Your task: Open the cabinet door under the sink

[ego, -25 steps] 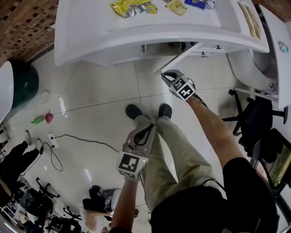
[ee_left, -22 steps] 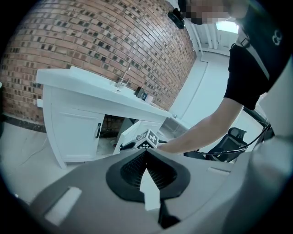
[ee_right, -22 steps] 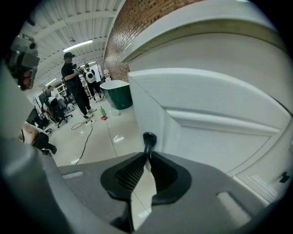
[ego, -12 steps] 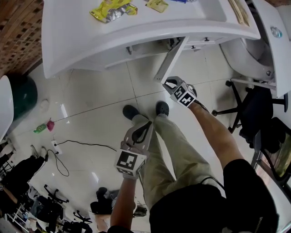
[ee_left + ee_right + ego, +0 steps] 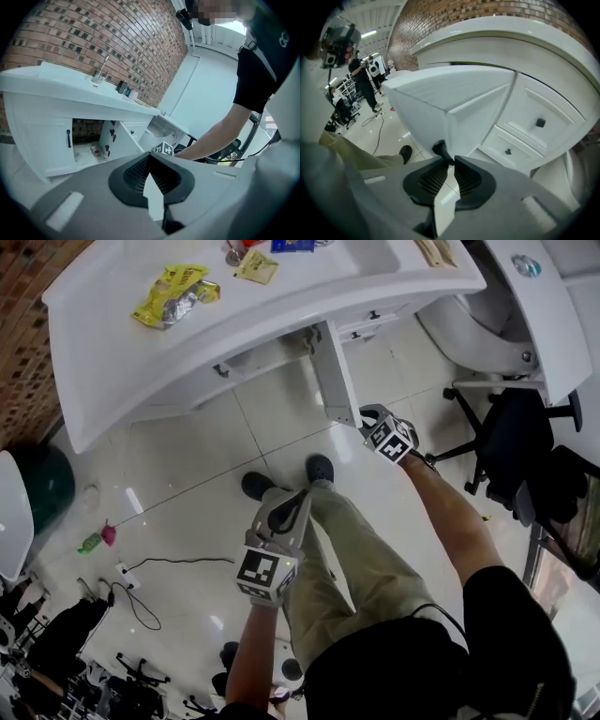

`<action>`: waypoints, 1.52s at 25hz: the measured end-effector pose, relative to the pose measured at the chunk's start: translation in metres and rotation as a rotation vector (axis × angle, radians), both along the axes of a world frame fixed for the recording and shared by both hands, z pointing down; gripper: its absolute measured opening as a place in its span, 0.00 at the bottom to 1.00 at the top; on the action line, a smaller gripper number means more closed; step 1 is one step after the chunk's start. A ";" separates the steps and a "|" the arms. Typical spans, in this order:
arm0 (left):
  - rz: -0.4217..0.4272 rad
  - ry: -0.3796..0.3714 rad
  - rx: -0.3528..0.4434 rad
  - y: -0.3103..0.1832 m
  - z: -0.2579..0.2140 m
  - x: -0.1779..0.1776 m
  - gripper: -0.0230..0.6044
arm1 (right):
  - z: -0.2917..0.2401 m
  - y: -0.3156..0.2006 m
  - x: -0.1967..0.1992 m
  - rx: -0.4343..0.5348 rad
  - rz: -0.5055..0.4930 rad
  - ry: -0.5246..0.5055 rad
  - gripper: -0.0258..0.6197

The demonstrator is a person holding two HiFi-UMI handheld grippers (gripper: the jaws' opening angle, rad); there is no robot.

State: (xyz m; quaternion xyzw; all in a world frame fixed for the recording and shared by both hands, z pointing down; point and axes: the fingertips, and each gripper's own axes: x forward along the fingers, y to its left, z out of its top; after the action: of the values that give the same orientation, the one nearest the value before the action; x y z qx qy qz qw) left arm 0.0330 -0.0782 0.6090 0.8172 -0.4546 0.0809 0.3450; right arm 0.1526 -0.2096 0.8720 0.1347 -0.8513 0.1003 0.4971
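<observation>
Right gripper view: right gripper [image 5: 451, 161] clamped on the black handle [image 5: 439, 149] of the cabinet door [image 5: 454, 93], door standing open from the white sink cabinet [image 5: 525, 56]; left gripper [image 5: 149, 158] closed on nothing, beside the person's leg [image 5: 347, 540].

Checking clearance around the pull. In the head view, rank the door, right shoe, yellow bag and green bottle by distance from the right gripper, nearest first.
From the right gripper:
1. door: touching, its handle is clamped in the jaws.
2. right shoe: on the floor, just below and to the left.
3. yellow bag: on the countertop, upper left.
4. green bottle: on the floor, far left.
</observation>
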 end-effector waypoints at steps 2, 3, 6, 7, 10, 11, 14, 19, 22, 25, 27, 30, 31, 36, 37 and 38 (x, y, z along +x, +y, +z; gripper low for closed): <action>0.023 0.000 0.000 -0.006 -0.001 0.009 0.06 | 0.001 -0.012 0.022 0.010 0.045 0.024 0.08; 0.036 -0.002 -0.001 -0.008 -0.001 0.014 0.06 | 0.001 -0.017 0.030 0.012 0.065 0.028 0.08; 0.087 -0.010 -0.004 -0.009 -0.004 0.030 0.06 | -0.001 -0.022 0.040 0.000 0.099 0.014 0.08; 0.104 -0.012 -0.006 -0.008 -0.005 0.035 0.06 | -0.002 -0.021 0.041 0.002 0.102 0.008 0.08; 0.141 -0.020 -0.016 -0.006 -0.006 0.046 0.06 | -0.009 -0.019 0.039 0.009 0.131 -0.018 0.08; 0.149 -0.023 -0.018 -0.007 -0.007 0.048 0.06 | -0.012 -0.018 0.041 0.011 0.144 -0.024 0.08; 0.170 -0.030 -0.015 -0.006 -0.015 0.056 0.06 | -0.025 -0.012 0.053 0.014 0.180 -0.038 0.08; 0.156 -0.054 0.023 -0.015 -0.045 0.054 0.06 | -0.073 -0.003 0.060 0.042 0.263 -0.104 0.08; 0.117 -0.051 0.042 -0.018 -0.067 0.050 0.06 | -0.110 0.006 0.055 0.071 0.291 -0.155 0.08; 0.085 -0.048 0.042 -0.009 -0.084 0.046 0.06 | -0.143 0.021 0.045 0.084 0.300 -0.198 0.07; 0.081 -0.052 0.039 0.000 -0.092 0.046 0.06 | -0.166 0.034 0.034 0.100 0.299 -0.227 0.07; 0.089 -0.078 0.054 0.018 -0.107 0.044 0.06 | -0.201 0.051 0.013 0.131 0.297 -0.285 0.07; 0.091 -0.085 0.061 0.026 -0.112 0.043 0.06 | -0.213 0.059 0.006 0.140 0.294 -0.304 0.07; 0.073 -0.112 0.107 0.076 -0.140 0.035 0.06 | -0.285 0.111 -0.032 0.182 0.248 -0.413 0.06; 0.066 -0.116 0.113 0.091 -0.144 0.032 0.06 | -0.299 0.126 -0.038 0.186 0.241 -0.431 0.05; 0.058 -0.118 0.115 0.107 -0.148 0.029 0.06 | -0.311 0.143 -0.043 0.183 0.239 -0.446 0.04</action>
State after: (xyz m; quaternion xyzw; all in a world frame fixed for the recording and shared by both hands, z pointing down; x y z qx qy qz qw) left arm 0.0617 0.0293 0.4613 0.8424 -0.4540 0.1127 0.2675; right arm 0.1100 -0.0664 0.5612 0.2529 -0.9234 0.1082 0.2676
